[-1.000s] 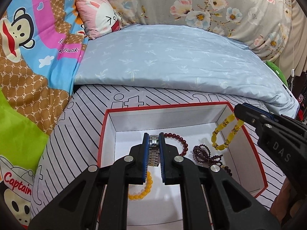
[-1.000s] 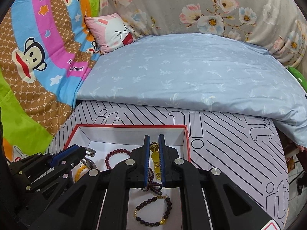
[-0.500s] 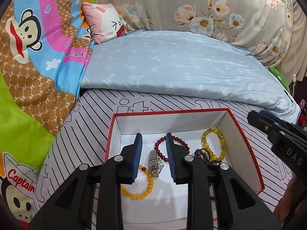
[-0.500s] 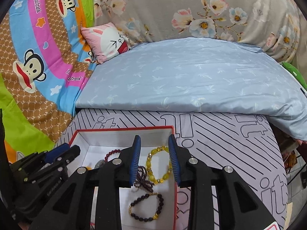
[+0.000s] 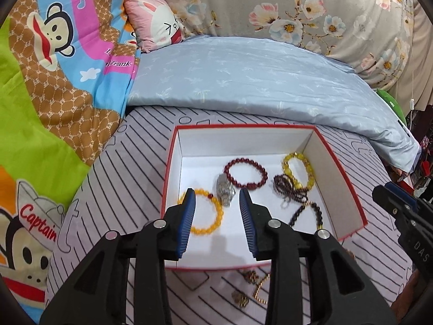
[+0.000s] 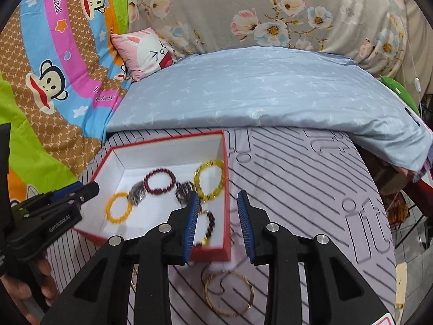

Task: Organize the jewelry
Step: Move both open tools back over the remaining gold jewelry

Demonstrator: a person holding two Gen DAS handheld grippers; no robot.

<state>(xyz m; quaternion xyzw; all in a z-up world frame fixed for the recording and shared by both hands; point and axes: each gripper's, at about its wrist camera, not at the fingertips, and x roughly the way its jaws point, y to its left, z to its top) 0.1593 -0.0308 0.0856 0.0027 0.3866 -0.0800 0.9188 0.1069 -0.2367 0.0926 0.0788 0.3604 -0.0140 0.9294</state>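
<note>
The red-rimmed box is lying long axis left-right on the striped bed, holding round beaded bracelets and a metal watch; left gripper fingers are opening, empty; right gripper fingers are standing apart, empty.

The right claw, black with blue ribbed pads, has its jaws parted with nothing between them; its left pad stands over the right edge of the red-walled, white-lined cardboard box, its right pad over the grey striped bedsheet. In the box lie an orange bead bracelet, a silver metal watch, a dark red bead bracelet, a yellow bead bracelet, a blurred cluster of small dark beads and a dark bead bracelet. A thin gold bangle lies on the sheet in front of the box. The left claw reaches toward the box's left wall, held by a hand.
</note>
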